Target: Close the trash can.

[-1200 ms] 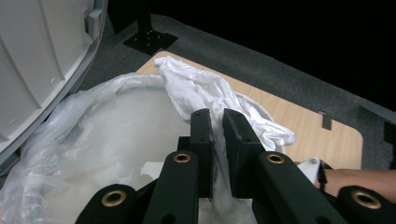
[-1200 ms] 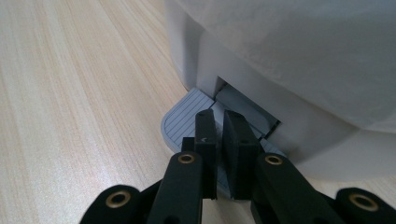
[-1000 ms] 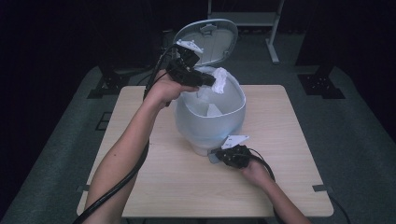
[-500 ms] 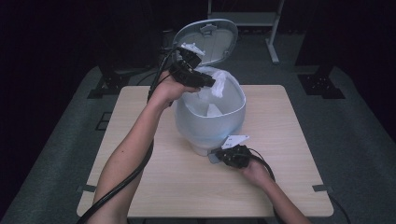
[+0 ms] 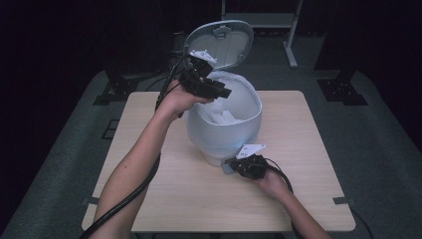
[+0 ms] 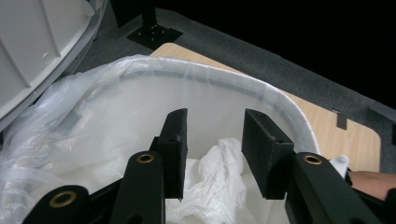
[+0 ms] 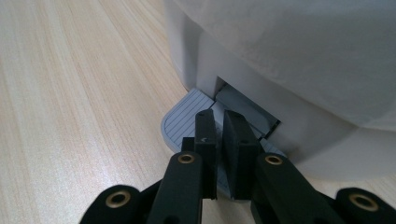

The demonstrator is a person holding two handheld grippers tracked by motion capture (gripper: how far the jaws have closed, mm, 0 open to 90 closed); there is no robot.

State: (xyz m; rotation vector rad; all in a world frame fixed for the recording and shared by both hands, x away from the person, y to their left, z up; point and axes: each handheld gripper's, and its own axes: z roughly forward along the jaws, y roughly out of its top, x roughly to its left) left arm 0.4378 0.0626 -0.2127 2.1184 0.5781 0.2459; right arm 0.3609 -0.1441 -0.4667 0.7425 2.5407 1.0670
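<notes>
Standing near the middle of the pale wood-grain tabletop (image 5: 149, 199), the pedal bin (image 5: 224, 134) is a rounded, smooth light-grey plastic body with its domed lid (image 5: 224, 42) swung up at the far side. A thin, translucent white liner bag (image 6: 60, 121) is folded over the curved rim, and crumpled white paper (image 6: 219, 177) lies inside on the liner.

The left hand-held gripper (image 5: 214, 92) hovers over the near-left part of the bin opening. In the left gripper view its two matt black, block-shaped pads (image 6: 175, 149) stand partly apart with nothing between them; the jaws have just been opening, and the crumpled paper lies below the gap.

The right hand-held gripper (image 5: 239, 164) rests low on the tabletop at the bin's near base. In the right gripper view its jaws are drawn close together, only a narrow slit between them, and lie on the grey ribbed foot pedal (image 7: 187, 119), which projects from a rectangular slot in the base; they grip nothing.

No readable writing or branding shows on the bin.

The bin sits well clear of all four tabletop edges, with bare wood on the left, right and near sides. Dark grey floor (image 5: 59, 164) surrounds the tabletop.
</notes>
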